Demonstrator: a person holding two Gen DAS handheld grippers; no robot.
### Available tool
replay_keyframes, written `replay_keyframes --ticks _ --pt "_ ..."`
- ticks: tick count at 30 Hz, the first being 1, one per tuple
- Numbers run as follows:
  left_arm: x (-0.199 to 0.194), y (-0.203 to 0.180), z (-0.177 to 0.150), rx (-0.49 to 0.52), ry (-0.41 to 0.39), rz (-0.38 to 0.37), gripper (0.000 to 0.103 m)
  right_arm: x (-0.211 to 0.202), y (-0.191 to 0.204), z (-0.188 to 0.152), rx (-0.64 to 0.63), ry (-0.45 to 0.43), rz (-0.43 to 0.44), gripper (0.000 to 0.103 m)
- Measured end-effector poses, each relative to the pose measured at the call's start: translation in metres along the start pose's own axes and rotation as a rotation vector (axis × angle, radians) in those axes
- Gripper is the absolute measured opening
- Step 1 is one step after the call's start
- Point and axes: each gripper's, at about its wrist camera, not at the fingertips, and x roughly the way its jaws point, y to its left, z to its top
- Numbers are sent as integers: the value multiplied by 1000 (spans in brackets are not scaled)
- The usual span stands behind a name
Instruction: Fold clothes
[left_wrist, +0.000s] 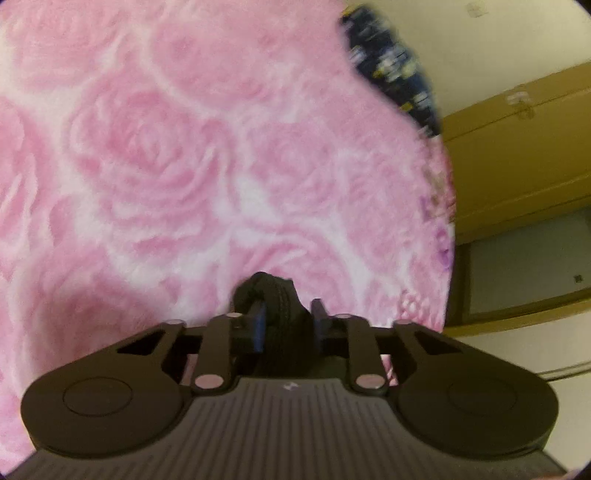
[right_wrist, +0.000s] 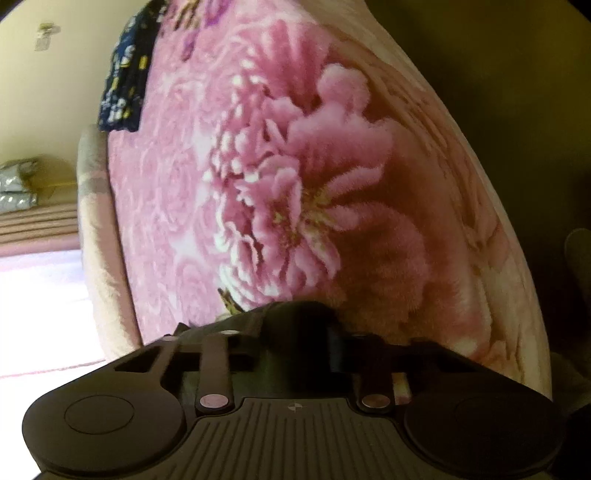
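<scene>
My left gripper (left_wrist: 282, 314) is clamped on a bunched fold of black garment (left_wrist: 275, 295), the stitched hem squeezed between its two blue-padded fingers (left_wrist: 258, 325). My right gripper (right_wrist: 295, 332) sits low and dark over black fabric (right_wrist: 291, 314); its fingers stand close together, but I cannot tell from this view whether they pinch the cloth. No brand or readable writing shows anywhere; only a small mark sits on each gripper body. Beyond both grippers spreads one pink fleece blanket (left_wrist: 184, 147) printed with roses. The right view alone shows a big pink bloom (right_wrist: 303, 192) in its pattern, a bright window area at the left and silvery packets (right_wrist: 18, 188) on a shelf. The left view alone shows a brown wooden cabinet (left_wrist: 517, 155). Both views catch one dark blue patterned cloth (left_wrist: 391, 66) at the blanket's far edge
</scene>
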Motion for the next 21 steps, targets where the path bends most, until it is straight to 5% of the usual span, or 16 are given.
replay_keyframes --ticks 4,7,9,11,12,17,21 --pt "-2 8 -15 130 -92 -15 18 -3 5 -10 -111 -100 14 16" --pt "4 22 -11 63 -66 -47 22 7 4 -9 -131 -110 16 18" --pt "-3 18 -7 67 -44 -51 25 1 7 -10 -145 -96 29 24" --pt "-21 13 -9 103 -36 -23 26 -12 9 -12 -156 -97 33 59" --pt "-32 14 -12 107 -25 -15 29 -19 9 -16 -166 -107 33 68" --pt "-84 31 -51 24 58 13 39 -41 -2 -47 -150 -35 96 70" --pt "-102 29 -88 55 123 25 40 -44 -9 -75 -159 38 104 70"
